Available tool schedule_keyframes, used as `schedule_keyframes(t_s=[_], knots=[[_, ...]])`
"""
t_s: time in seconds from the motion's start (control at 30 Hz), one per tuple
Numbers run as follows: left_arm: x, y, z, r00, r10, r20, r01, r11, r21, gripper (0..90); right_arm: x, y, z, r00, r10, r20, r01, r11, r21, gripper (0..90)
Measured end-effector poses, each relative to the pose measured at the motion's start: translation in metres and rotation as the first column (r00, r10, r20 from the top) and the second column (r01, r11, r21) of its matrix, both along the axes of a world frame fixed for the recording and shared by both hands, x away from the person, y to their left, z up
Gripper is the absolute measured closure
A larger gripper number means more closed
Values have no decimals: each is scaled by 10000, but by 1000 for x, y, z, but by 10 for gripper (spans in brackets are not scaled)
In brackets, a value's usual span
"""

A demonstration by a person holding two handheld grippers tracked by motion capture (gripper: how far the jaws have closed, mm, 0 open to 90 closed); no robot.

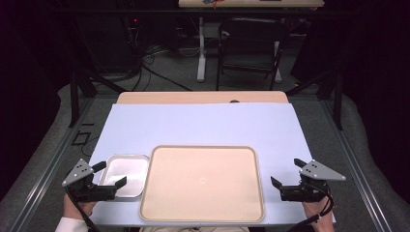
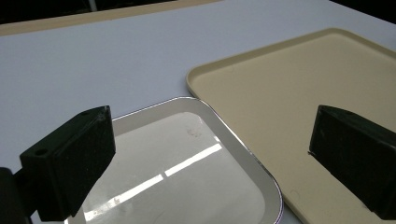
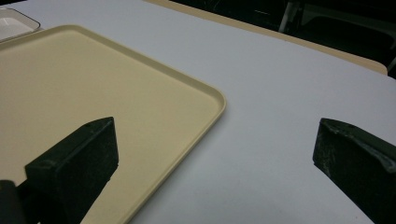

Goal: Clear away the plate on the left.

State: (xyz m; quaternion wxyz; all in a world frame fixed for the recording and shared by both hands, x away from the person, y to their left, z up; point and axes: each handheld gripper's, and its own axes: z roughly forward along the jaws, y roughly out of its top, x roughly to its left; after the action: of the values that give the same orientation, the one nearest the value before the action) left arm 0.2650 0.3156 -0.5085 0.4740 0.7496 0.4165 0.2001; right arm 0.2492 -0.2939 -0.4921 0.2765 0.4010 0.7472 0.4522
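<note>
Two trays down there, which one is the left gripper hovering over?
The small shiny metal tray, left of the big beige tray. The open left gripper sits over its near-left edge.

Big beige tray sitting empty at the middle of the counter's near edge. Small shiny metal tray just beside its left rim, also empty. Left gripper at the near left corner, jaws spread wide over that metal tray's near left part. Right gripper near the right edge, jaws apart too, just off the beige tray's right rim. Dark chair and cables on the floor beyond the far edge.
</note>
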Motion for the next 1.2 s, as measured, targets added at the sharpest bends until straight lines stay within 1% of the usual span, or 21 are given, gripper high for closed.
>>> schedule_keyframes(t_s=[0.13, 0.27, 0.33, 0.37, 0.4, 0.53, 0.57, 0.6, 0.63, 0.73, 0.8, 0.83, 0.9, 0.93, 0.97, 1.03, 1.07, 1.1, 1.13, 1.17, 1.2], knots=[[-2, 0, 2, 10000, -6, -33, 7, 10000, 99, 12, -1, 1, 0, 10000, 15, 9, -15, 10000, -27, 0], [-2, -3, 8, 10000, 28, -50, -25, 9987, 510, 14, 0, 1, 0, 10000, 54, -48, -54, 10000, 25, 0], [-2, -3, 9, 9999, 91, -55, -88, 9985, 543, 14, 0, 1, 0, 10000, 77, -41, -77, 10000, -22, 0], [-1, -3, 10, 9998, 165, -118, -158, 9979, 632, 15, 0, 1, 0, 9999, 97, -75, -97, 10000, -10, 0], [-1, -2, 12, 9989, 463, -101, -454, 9961, 763, 20, 0, 1, 0, 9998, 156, -113, -156, 9999, -10, 0], [3, 1, 15, 9968, 747, -276, -723, 9942, 794, 21, 1, 2, -1, 9995, 237, -207, -238, 9997, -17, 0], [7, 3, 16, 9954, 819, -500, -771, 9927, 923, 19, 1, 2, -1, 9994, 241, -254, -241, 9997, -14, 0], [7, 3, 16, 9954, 819, -500, -771, 9927, 923, 22, 1, 2, -1, 9994, 258, -250, -259, 9997, -11, 0], [9, 3, 17, 9929, 986, -666, -896, 9878, 1271, 25, 1, 3, -1, 9993, 288, -248, -289, 9996, -37, 0], [12, 6, 17, 9898, 1133, -861, -1014, 9860, 1328, 26, 2, 4, -1, 9991, 289, -308, -291, 9996, -71, 0], [18, 8, 15, 9812, 1316, -1412, -1121, 9840, 1385, 24, 2, 5, -2, 9989, 262, -390, -268, 9996, -135, 0], [18, 8, 15, 9812, 1316, -1412, -1121, 9840, 1385, 14, 2, 4, -2, 9989, 262, -390, -267, 9996, -130, 0], [26, 10, 13, 9719, 1347, -1932, -1049, 9820, 1571, 6, 2, 3, -2, 9991, 219, -376, -223, 9997, -98, 0], [26, 10, 13, 9719, 1347, -1932, -1049, 9820, 1571, 2, 2, 3, -2, 9991, 219, -376, -223, 9997, -98, 0], [32, 13, 9, 9616, 1589, -2237, -1208, 9772, 1746, 2, 2, 4, -2, 9984, 323, -464, -327, 9994, -74, 0], [37, 18, 6, 9525, 1717, -2516, -1290, 9757, 1772, 0, 3, 5, -2, 9981, 362, -508, -367, 9993, -93, 0], [37, 18, 6, 9525, 1717, -2516, -1290, 9757, 1772, 0, 3, 5, -2, 9981, 362, -508, -367, 9993, -93, 0], [43, 24, 2, 9415, 1859, -2810, -1389, 9740, 1791, 0, 4, 4, -3, 9977, 372, -564, -377, 9993, -86, 0], [45, 26, 0, 9363, 2002, -2886, -1508, 9712, 1845, 1, 4, 4, -3, 9977, 342, -578, -348, 9994, -90, 0], [48, 28, -2, 9322, 2095, -2950, -1546, 9678, 1989, 5, 4, 3, -3, 9977, 342, -590, -346, 9994, -59, 0], [48, 28, -2, 9322, 2095, -2950, -1546, 9678, 1989, 3, 4, 3, -3, 9976, 333, -613, -338, 9994, -66, 0]])
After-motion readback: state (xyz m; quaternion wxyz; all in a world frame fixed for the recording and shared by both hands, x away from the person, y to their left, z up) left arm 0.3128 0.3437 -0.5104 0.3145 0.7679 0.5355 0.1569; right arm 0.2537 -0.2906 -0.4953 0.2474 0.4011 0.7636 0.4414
